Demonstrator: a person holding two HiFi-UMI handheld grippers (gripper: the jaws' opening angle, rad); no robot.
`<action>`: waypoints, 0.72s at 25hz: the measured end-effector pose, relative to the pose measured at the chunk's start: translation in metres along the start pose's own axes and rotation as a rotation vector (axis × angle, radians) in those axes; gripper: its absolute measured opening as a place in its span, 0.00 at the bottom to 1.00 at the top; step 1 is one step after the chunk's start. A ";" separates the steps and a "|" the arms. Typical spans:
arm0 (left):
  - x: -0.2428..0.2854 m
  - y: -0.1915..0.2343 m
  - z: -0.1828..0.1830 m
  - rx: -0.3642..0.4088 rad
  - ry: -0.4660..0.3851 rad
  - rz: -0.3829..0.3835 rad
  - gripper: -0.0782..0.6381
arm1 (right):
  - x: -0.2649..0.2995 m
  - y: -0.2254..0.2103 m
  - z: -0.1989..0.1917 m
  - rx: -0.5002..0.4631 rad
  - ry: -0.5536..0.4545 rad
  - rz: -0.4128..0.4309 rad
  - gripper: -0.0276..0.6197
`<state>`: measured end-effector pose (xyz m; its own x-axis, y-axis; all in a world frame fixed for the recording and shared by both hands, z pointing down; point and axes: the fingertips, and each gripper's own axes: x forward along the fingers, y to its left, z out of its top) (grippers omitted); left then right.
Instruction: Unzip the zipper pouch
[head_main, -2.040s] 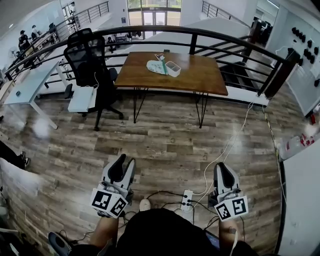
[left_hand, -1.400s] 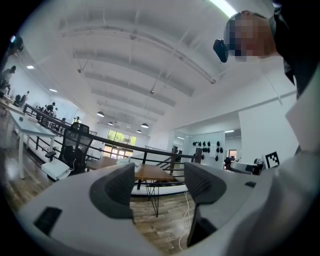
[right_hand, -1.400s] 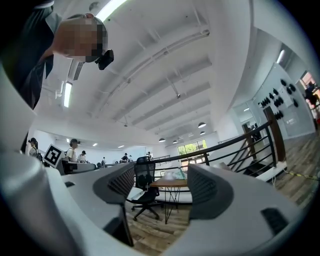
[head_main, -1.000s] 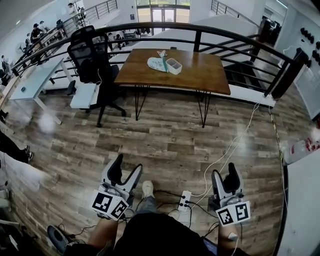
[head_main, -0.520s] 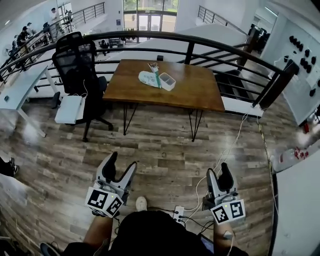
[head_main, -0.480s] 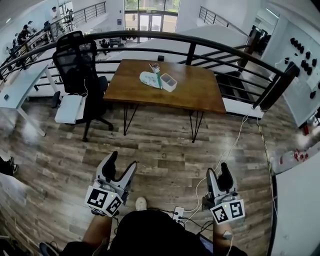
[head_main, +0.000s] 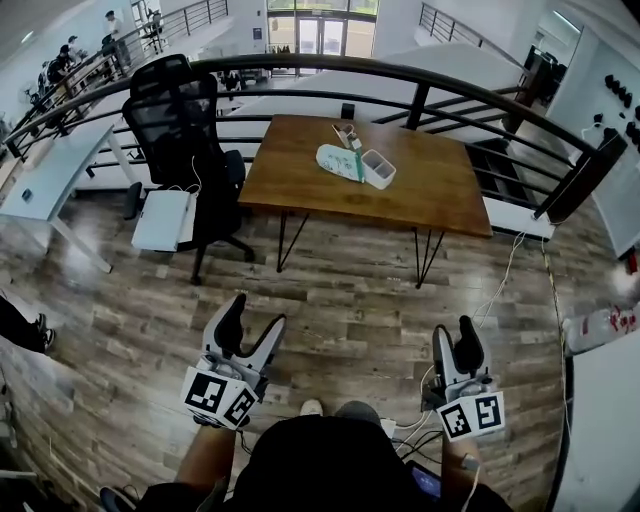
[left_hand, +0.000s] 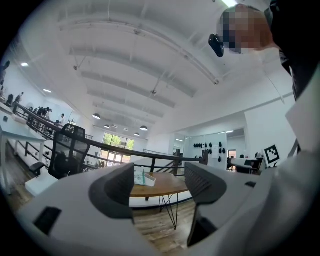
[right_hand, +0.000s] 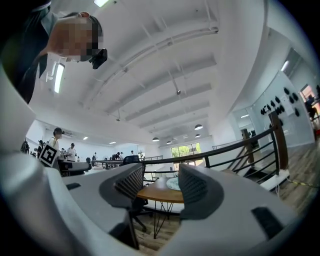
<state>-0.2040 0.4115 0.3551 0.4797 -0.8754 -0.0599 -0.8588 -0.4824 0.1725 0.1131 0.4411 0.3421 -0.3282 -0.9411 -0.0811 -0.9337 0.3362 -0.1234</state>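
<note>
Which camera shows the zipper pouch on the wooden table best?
The head view: it looks down on the zipper pouch lying flat beside a white container on the table. The left gripper view shows it distant and edge-on; the right gripper view, only a pale sliver.

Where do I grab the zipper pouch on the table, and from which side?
Pin the pouch by its free left edge, coming from the left in the head view: it lies flat on the table, and a white box sits beside its right edge, by the green strip that is probably the zipper. The pull is too small to see.
</note>
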 end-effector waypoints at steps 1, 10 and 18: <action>0.000 0.005 -0.001 -0.007 0.001 0.005 0.54 | 0.004 0.002 -0.004 0.004 0.013 0.003 0.38; 0.008 0.030 -0.006 -0.033 0.021 0.016 0.54 | 0.047 0.007 -0.019 0.003 0.070 0.042 0.36; 0.052 0.048 -0.002 -0.009 -0.004 0.063 0.54 | 0.090 -0.018 -0.023 0.013 0.053 0.078 0.35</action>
<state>-0.2201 0.3433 0.3618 0.4238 -0.9042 -0.0521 -0.8856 -0.4258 0.1853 0.0968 0.3499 0.3595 -0.4073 -0.9125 -0.0388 -0.9031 0.4087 -0.1317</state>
